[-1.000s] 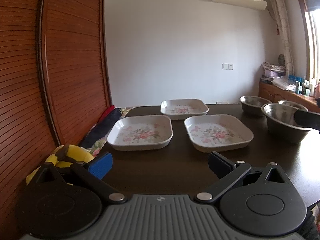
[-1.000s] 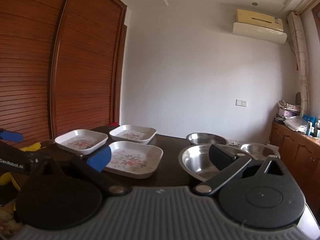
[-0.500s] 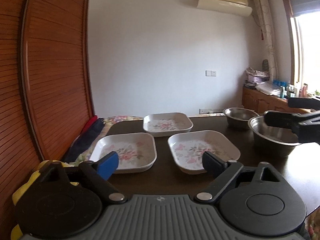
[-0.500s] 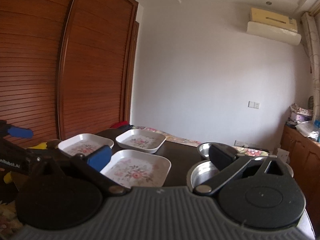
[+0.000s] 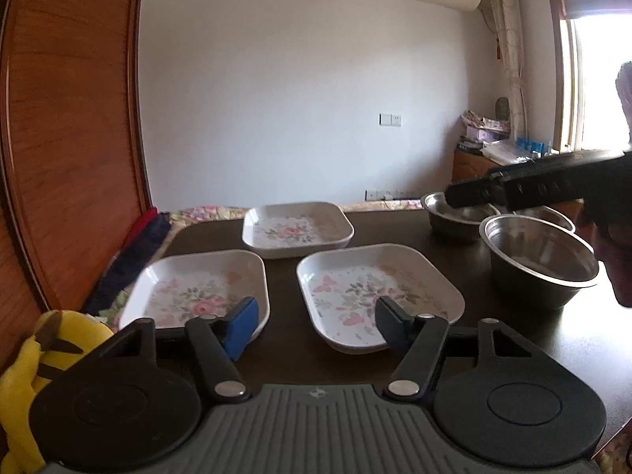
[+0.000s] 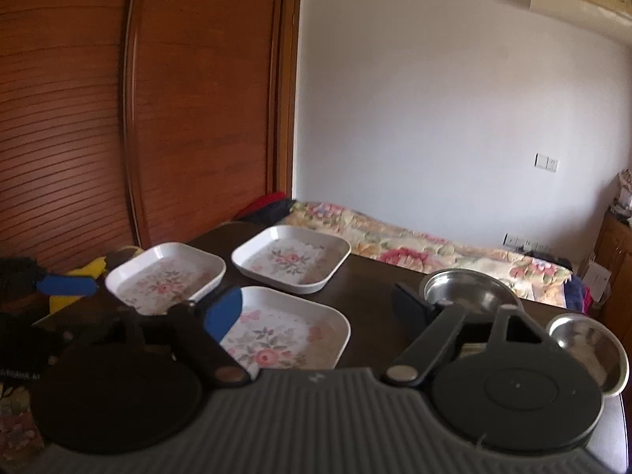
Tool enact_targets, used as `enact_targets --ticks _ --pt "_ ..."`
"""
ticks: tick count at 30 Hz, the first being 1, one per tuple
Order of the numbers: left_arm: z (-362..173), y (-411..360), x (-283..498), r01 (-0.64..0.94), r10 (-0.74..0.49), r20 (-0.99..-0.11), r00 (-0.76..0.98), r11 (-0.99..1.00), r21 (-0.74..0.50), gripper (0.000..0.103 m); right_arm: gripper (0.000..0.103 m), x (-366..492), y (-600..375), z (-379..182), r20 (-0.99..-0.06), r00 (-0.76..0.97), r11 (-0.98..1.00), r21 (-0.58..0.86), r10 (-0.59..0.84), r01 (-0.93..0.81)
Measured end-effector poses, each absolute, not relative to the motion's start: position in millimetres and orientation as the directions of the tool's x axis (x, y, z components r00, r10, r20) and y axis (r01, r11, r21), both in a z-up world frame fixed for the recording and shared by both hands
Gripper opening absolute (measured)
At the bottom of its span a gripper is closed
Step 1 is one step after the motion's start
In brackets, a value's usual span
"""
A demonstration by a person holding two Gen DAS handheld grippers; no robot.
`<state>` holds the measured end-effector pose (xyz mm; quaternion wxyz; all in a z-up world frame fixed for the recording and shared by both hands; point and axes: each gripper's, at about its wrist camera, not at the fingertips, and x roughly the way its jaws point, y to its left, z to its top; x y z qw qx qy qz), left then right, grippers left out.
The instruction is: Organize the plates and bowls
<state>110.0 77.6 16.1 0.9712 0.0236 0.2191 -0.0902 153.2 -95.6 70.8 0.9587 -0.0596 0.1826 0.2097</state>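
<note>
Plates first: three white square plates with pink flower prints lie on the dark table [image 5: 284,351], none stacked. From your left wrist view, the left plate [image 5: 197,292] and the right plate [image 5: 375,292] sit side by side nearest you with a strip of bare table between them, and the far plate [image 5: 296,229] lies behind that gap, close to both but touching neither. The steel bowls stand to the right of the plates: a large bowl [image 5: 541,260] nearest, a far bowl [image 5: 458,213] behind it, and the rim of a third bowl [image 5: 553,213] showing between them, partly hidden.

Your left gripper [image 5: 316,320] hangs above the near edge of the table with its jaws apart; they have just been closing a little, and nothing lies between them. One finger carries a blue pad [image 5: 241,328], over the corner of the left plate in this view.

Your right gripper [image 6: 316,308] also stands with jaws apart, having just narrowed, and holds nothing. It is raised above the table, over the right plate and the bowls.

A yellow plush toy [image 5: 35,359] lies off the table's left edge. A flowered bedspread [image 6: 395,241] runs behind the table. The only writing is a small white label at the left edge of the right wrist view, too blurred to read.
</note>
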Motion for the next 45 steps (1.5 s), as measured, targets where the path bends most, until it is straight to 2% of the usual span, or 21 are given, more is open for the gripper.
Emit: enact_targets --ticks 6,10,23,26,28,31,45 --pt "6 77 124 0.208 -0.202 -0.47 0.859 0.977 -0.039 0.082 0.076 183 -91 73 -0.441 0.806 0.883 -0.059 0.396 -0.467" --pt "-1 73 130 0.225 -0.221 -0.495 0.84 0.973 -0.053 0.075 0.067 203 -83 70 -0.494 0.772 0.863 -0.082 0.4 -0.499" --pt "-10 71 148 0.244 -0.248 -0.53 0.811 0.967 -0.079 0.071 0.051 257 -72 56 -0.647 0.663 0.826 -0.091 0.376 -0.557" --pt "-12 72 154 0.244 -0.255 -0.541 0.801 0.965 -0.094 0.066 0.048 267 -72 53 -0.678 0.638 0.826 -0.079 0.367 -0.559" --pt "-14 73 157 0.247 -0.27 -0.548 0.791 0.962 -0.118 0.061 0.047 274 -72 51 -0.694 0.623 0.826 -0.072 0.362 -0.56" --pt "-16 74 159 0.24 -0.271 -0.549 0.791 0.962 -0.129 0.06 0.045 282 -72 47 -0.724 0.6 0.828 -0.073 0.34 -0.557" --pt "-19 77 177 0.233 -0.291 -0.568 0.77 0.957 -0.174 0.06 0.044 281 -73 39 -0.786 0.544 0.824 -0.081 0.293 -0.561"
